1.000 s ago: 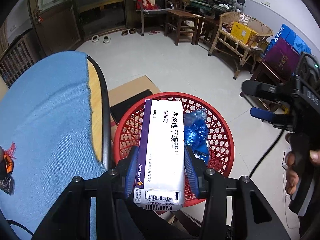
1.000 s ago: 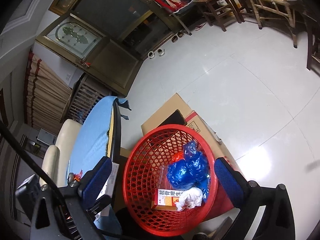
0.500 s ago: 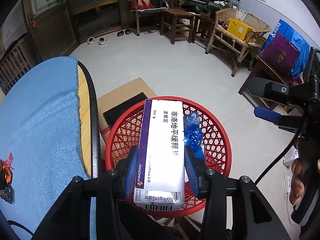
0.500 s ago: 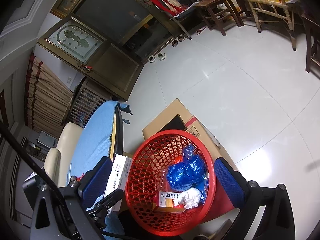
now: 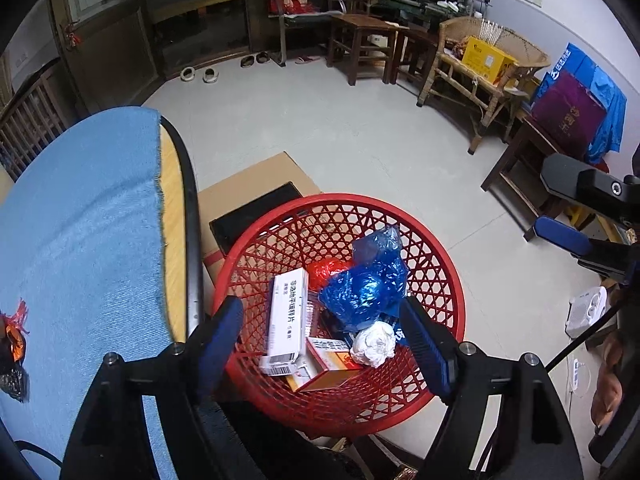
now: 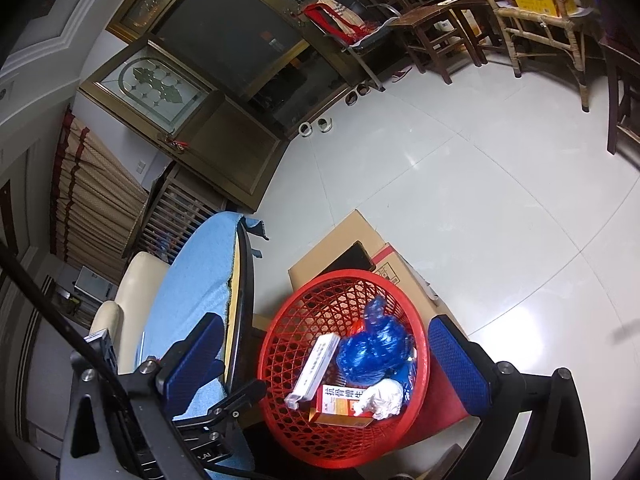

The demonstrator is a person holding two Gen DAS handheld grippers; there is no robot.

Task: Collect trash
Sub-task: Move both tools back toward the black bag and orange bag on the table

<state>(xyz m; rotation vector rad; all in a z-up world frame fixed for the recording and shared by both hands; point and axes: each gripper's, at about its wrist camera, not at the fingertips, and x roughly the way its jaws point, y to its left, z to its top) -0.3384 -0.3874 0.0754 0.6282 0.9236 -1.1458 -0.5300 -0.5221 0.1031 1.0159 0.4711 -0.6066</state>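
Left wrist view: the left gripper (image 5: 320, 330) hangs over the red plastic basket (image 5: 448, 276), jaws spread wide and gripping nothing. Count the load inside that open lattice weave: one long white medicine box (image 5: 287, 320) with purple trim, propped against the basket's left wall; one orange medicine box (image 5: 330, 366) lying at the bottom, touching the white one's lower end; one crumpled blue plastic bag (image 5: 366, 284), glossy and knotted; one white paper wad (image 5: 374, 344) resting against the orange box; one crinkly red wrapper (image 5: 328, 270) peeking out behind the bag. To the left, the round bench under its fuzzy blue cloth (image 5: 80, 232) carries one orange-and-black foil wrapper (image 5: 12, 348) at the frame's edge. One flat cardboard box (image 5: 248, 192) lies on the floor behind the basket. The right gripper (image 5: 576, 224) shows at far right.

Right wrist view: the right gripper (image 6: 324, 364), jaws likewise parted and bare, frames the same basket (image 6: 276, 336) from higher up. Same five pieces inside: white box (image 6: 314, 368), orange box (image 6: 340, 400), blue bag (image 6: 374, 354), paper wad (image 6: 382, 398), and a sliver of red wrapper (image 6: 359, 325). The cloth-covered bench (image 6: 192, 280) curves past on the left, its black rim just beside the basket.
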